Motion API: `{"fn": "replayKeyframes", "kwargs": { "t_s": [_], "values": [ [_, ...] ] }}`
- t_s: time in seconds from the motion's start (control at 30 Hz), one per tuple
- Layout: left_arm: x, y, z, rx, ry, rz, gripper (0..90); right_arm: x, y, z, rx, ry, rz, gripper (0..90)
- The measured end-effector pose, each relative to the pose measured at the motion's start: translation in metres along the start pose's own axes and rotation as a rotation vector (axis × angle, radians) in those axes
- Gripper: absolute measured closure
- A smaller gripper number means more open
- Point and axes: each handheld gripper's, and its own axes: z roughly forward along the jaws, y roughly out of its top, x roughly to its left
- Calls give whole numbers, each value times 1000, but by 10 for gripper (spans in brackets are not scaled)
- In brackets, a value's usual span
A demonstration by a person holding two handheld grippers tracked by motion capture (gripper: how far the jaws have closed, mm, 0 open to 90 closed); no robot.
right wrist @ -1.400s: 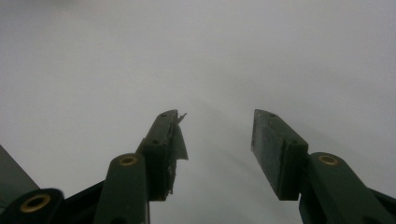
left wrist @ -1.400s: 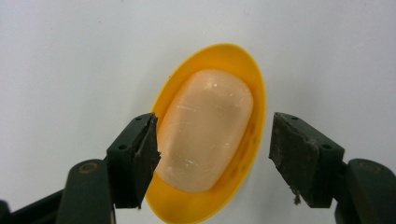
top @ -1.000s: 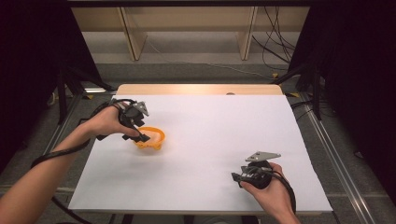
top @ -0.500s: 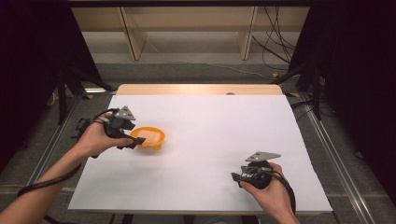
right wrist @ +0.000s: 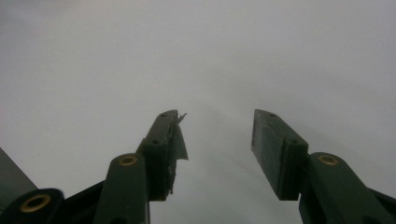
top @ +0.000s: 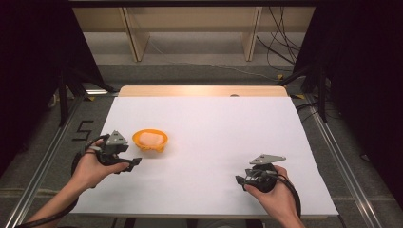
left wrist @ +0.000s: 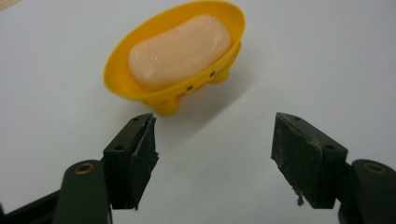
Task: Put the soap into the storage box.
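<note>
A yellow soap dish [top: 150, 140] with a pale peach bar of soap [top: 150, 139] in it stands on the white table at the left. In the left gripper view the dish [left wrist: 163, 88] and its soap [left wrist: 180, 50] lie just beyond the jaws. My left gripper [top: 134, 164] sits near the table's left front, a short way from the dish, open and empty [left wrist: 212, 140]. My right gripper [top: 239, 180] rests low at the right front, open over bare table [right wrist: 217, 135].
The white table top [top: 214, 128] ends in a wooden strip [top: 204, 90] at the far edge. Metal rails run along both sides, and cables [top: 280, 52] lie on the floor behind. Shelf legs stand at the back.
My left gripper has drawn back from the dish toward the near left edge and stands apart from it. The right gripper has stayed put.
</note>
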Motion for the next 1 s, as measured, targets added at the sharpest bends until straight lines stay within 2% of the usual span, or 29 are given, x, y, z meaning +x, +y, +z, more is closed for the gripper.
{"fn": "replayKeyframes", "kwargs": {
  "t_s": [0.03, 0.07, 0.1, 0.13, 0.17, 0.2, 0.23, 0.27, 0.3, 0.33, 0.37, 0.43, 0.47, 0.5, 0.53, 0.57, 0.6, 0.63, 0.67, 0.7, 0.73, 0.77, 0.8, 0.83, 0.87, 0.93, 0.97, 1.0],
  "values": [
    [-2, -5, 1, 2, 0, -19, 303, 0, 0, 1, -5, 12, 2, 521],
    [-2, -11, 1, 5, 3, -14, 303, 1, 0, 1, -5, 13, 15, 521],
    [-5, -16, 2, 4, 5, -47, 303, 0, 0, 1, -7, 11, 11, 522],
    [-6, -22, 3, -2, 14, -55, 303, 1, -1, 2, -29, 3, 16, 522],
    [-5, -27, 2, 8, 14, -39, 302, 0, -1, 3, -42, 10, 5, 522],
    [-6, -32, 3, 4, 12, -63, 302, -2, 0, 2, -19, 26, -8, 521],
    [-8, -37, 3, -9, 12, -85, 301, 0, 0, 0, 2, 3, -4, 521],
    [-8, -41, 4, -13, 17, -88, 301, 0, 0, 0, 5, 4, 2, 522],
    [-9, -46, 3, -3, 4, -97, 301, 0, 0, 1, -7, -1, 0, 521],
    [-10, -51, 3, -12, 6, -121, 300, -1, 0, 1, -9, 14, -7, 522],
    [-9, -55, 3, -24, 7, -112, 300, -1, 0, 1, -5, 9, -10, 521],
    [-10, -62, 1, -32, 13, -131, 300, 1, 0, -1, -2, 1, 5, 522],
    [-10, -65, 0, -40, 30, -139, 301, 0, 0, -1, -1, 0, -2, 522],
    [-8, -68, 0, -49, 40, -126, 303, -2, 0, 0, -21, 2, -26, 522],
    [-8, -71, 1, -59, 45, -148, 305, -2, 0, 0, -20, 3, -23, 522],
    [-7, -73, 1, -50, 41, -156, 304, -2, 0, 0, -16, 3, -27, 522],
    [-6, -74, 1, -46, 44, -169, 304, -1, 0, -1, -7, 2, -11, 521],
    [-3, -75, 0, -26, 43, -144, 305, -1, 0, -2, 2, 0, 3, 521],
    [-4, -75, 1, -45, 50, -162, 306, -1, 0, -2, 3, 0, 0, 522],
    [-2, -74, 0, -38, 48, -129, 306, -3, 0, 0, -17, 2, -17, 522],
    [-5, -74, 1, -65, 49, -171, 306, -3, 0, 0, -8, 5, -9, 522],
    [-4, -73, 1, -63, 55, -151, 306, -3, 0, -1, -6, 0, 0, 521],
    [-1, -73, -1, -48, 42, -111, 306, -3, 0, 0, -15, 2, 0, 521],
    [-2, -73, 0, -43, 38, -124, 306, -5, 0, 0, -20, -1, -16, 522],
    [-3, -74, 2, -64, 44, -157, 306, -5, 0, 1, -14, -2, -3, 522],
    [-2, -75, 4, -58, 50, -153, 306, -5, 0, 1, -19, -15, -5, 522],
    [0, -76, 2, -29, 34, -125, 306, -4, 0, 1, -19, -5, 12, 522],
    [-2, -76, 4, -42, 34, -147, 306, -5, 0, 2, -30, -11, -7, 522]
  ]
}}
